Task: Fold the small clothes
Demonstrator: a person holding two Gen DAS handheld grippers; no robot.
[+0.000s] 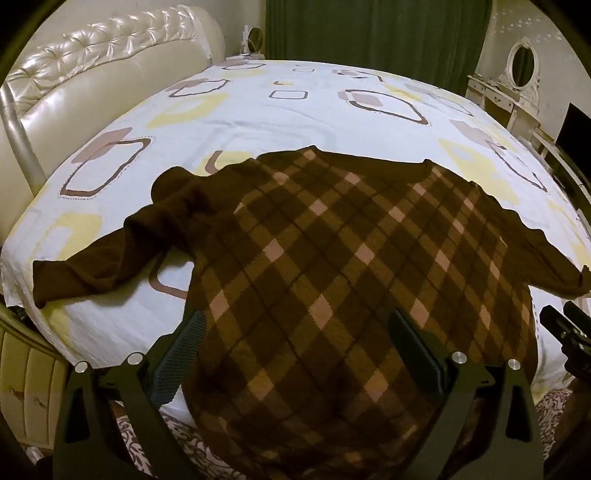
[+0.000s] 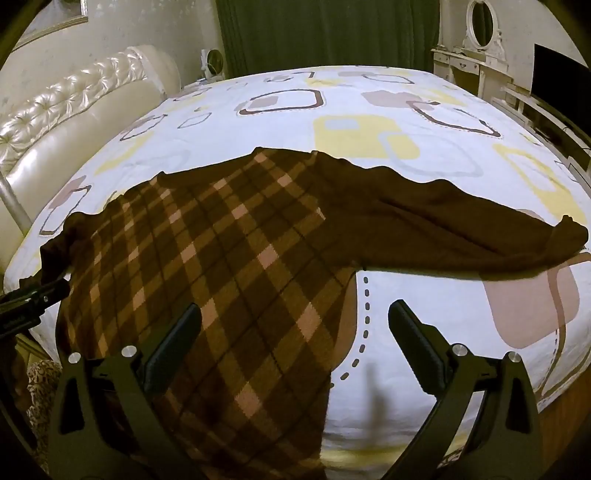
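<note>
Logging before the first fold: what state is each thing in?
Brown argyle knit sweater: spread flat on the bed, unfolded, sleeves out.
Patterned white bedsheet: smooth.
Left gripper: open, over the hem.
Right gripper: open, over the sweater's edge.
Green curtain: drawn.

A bed [image 1: 258,107] carries everything, its white sheet [image 2: 369,92] printed with yellow, tan and brown rounded squares. A brown argyle-checked sweater [image 1: 332,258] lies spread flat directly on the sheet, near the bed's front edge, hem toward that edge. One plain dark sleeve [image 1: 122,251] stretches from the sweater toward the cream tufted headboard [image 1: 92,55]; the other sleeve [image 2: 461,225] stretches away from the headboard.
</note>
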